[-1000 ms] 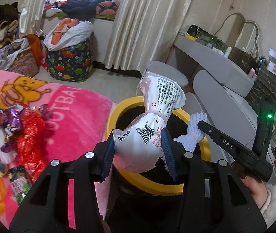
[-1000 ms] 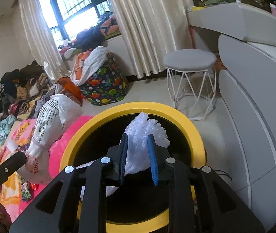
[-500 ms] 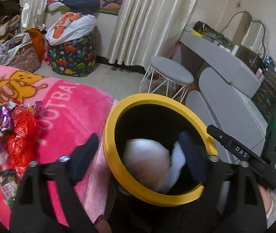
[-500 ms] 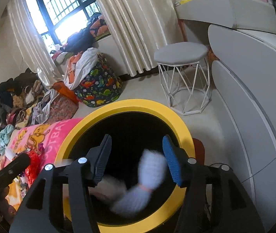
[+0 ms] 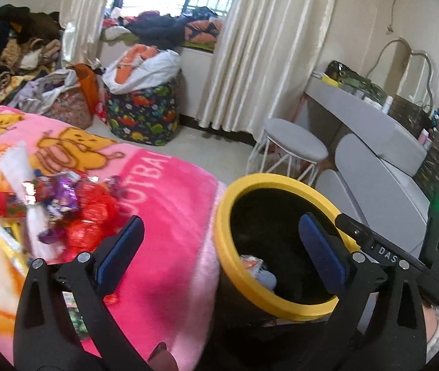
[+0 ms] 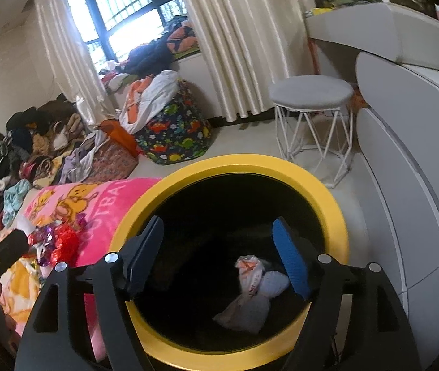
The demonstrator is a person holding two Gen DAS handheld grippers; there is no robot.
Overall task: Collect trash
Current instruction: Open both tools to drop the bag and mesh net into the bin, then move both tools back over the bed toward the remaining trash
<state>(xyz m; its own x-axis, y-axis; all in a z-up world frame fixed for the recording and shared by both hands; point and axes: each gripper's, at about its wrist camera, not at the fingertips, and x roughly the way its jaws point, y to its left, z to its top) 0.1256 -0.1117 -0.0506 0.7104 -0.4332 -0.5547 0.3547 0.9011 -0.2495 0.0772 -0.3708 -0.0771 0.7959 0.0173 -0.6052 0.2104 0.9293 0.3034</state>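
A black bin with a yellow rim stands beside the bed. On its bottom lie a white printed bag and a white knotted bag; the left wrist view shows only a bit of this trash. My left gripper hangs over the bin's near-left rim and the blanket edge, its jaws still opening, nothing between them. My right gripper hovers above the bin mouth, jaws also opening and empty. A pile of red and purple foil wrappers lies on the pink blanket.
The pink cartoon blanket covers the bed left of the bin. A grey stool on white wire legs stands behind the bin, a grey dressing table to its right. A dinosaur-print laundry basket and heaps of clothes sit by the window.
Both grippers opened and let their white bags fall into the bin. The left gripper then swung left, so the blanket and wrappers fill more of its view.
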